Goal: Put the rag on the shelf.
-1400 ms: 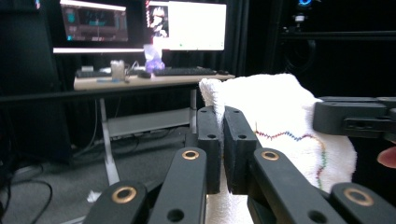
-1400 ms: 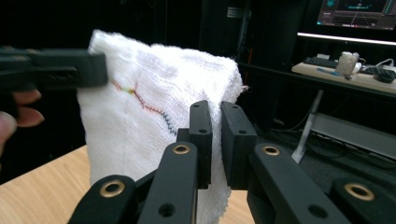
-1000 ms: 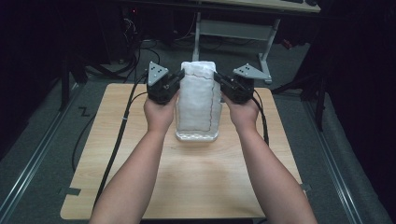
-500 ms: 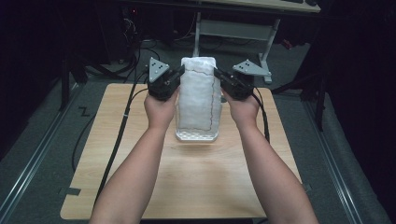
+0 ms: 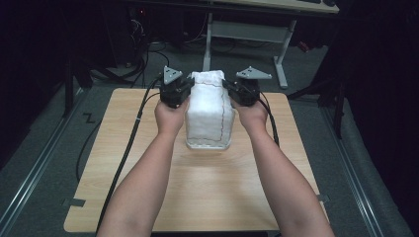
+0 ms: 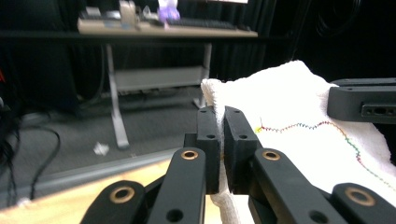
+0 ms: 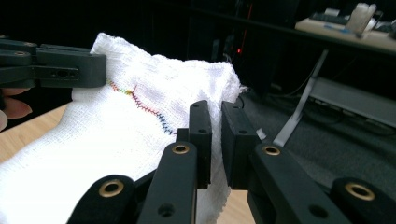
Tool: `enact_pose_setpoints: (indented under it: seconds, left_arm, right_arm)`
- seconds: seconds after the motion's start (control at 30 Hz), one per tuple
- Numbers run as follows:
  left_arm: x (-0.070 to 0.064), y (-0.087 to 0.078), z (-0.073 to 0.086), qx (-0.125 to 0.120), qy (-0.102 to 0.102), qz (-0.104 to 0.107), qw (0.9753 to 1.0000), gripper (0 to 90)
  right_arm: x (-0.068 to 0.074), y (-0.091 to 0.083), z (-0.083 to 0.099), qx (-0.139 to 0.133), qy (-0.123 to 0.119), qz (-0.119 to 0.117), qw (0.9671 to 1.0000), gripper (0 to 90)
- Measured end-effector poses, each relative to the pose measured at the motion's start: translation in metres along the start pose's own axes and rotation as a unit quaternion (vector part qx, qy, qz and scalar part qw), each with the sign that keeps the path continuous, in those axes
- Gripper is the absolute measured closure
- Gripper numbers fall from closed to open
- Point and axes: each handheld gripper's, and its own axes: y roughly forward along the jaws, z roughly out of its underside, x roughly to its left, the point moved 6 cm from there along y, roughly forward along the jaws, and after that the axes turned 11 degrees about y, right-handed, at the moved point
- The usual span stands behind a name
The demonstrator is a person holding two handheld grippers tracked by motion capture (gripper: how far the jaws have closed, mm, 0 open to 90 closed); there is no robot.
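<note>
Your left gripper (image 6: 220,154): towel (image 6: 299,116) edge between its fingers hidden, bases cut off at bottom | your right gripper (image 7: 215,144): pinched towel fold hidden between fingers | beyond the fingers: far desk (image 6: 163,28), objects on it too blurred to tell | counter (image 5: 207,197): near edge covered by your forearms

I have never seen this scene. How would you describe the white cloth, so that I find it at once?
Look at the light wooden table in the middle of the dark room. At its far half, the left gripper and the right gripper hold up a white cloth between them, its near end lying on the wood. It is the one white thing there, with a thin coloured stitched line running across it.
</note>
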Motion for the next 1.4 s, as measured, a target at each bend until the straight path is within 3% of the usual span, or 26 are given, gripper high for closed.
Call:
enact_pose_setpoints:
  seconds: [0.3, 0.47, 0.53, 0.57, 0.7, 0.97, 1.27, 1.4]
  left_arm:
    - [0.003, 0.004, 0.02, 0.034, -0.017, 0.025, 0.9989, 85.6]
    - [0.002, 0.006, 0.024, 0.05, -0.023, 0.038, 0.9978, 85.5]
    - [0.003, 0.007, 0.026, 0.054, -0.024, 0.035, 0.9977, 85.5]
    - [0.003, 0.007, 0.027, 0.056, -0.026, 0.031, 0.9976, 83.8]
    - [0.008, 0.005, 0.027, 0.05, -0.04, 0.024, 0.9977, 78.6]
    - [0.008, 0.002, 0.025, 0.047, -0.035, 0.019, 0.9981, 77.2]
    - [0.011, -0.014, 0.028, 0.037, -0.035, 0.013, 0.9986, 73.6]
    - [0.013, -0.021, 0.035, 0.057, -0.011, 0.007, 0.9983, 72.9]
  right_arm:
    - [-0.002, 0.009, 0.014, 0.038, 0.008, -0.004, 0.9993, 83.4]
    - [-0.008, 0.013, 0.024, 0.049, 0.031, -0.007, 0.9983, 82.1]
    - [-0.009, 0.013, 0.025, 0.049, 0.037, -0.009, 0.9981, 80.4]
    - [-0.011, 0.013, 0.025, 0.05, 0.046, -0.005, 0.9977, 73.2]
    - [-0.017, 0.01, 0.022, 0.043, 0.055, 0.004, 0.9976, 70.8]
    - [-0.022, 0.006, 0.02, 0.04, 0.057, 0.006, 0.9975, 70.9]
    - [-0.025, -0.012, 0.021, 0.028, 0.05, 0.007, 0.9983, 68.1]
    - [-0.025, -0.02, 0.025, 0.032, 0.039, 0.014, 0.9986, 67.3]
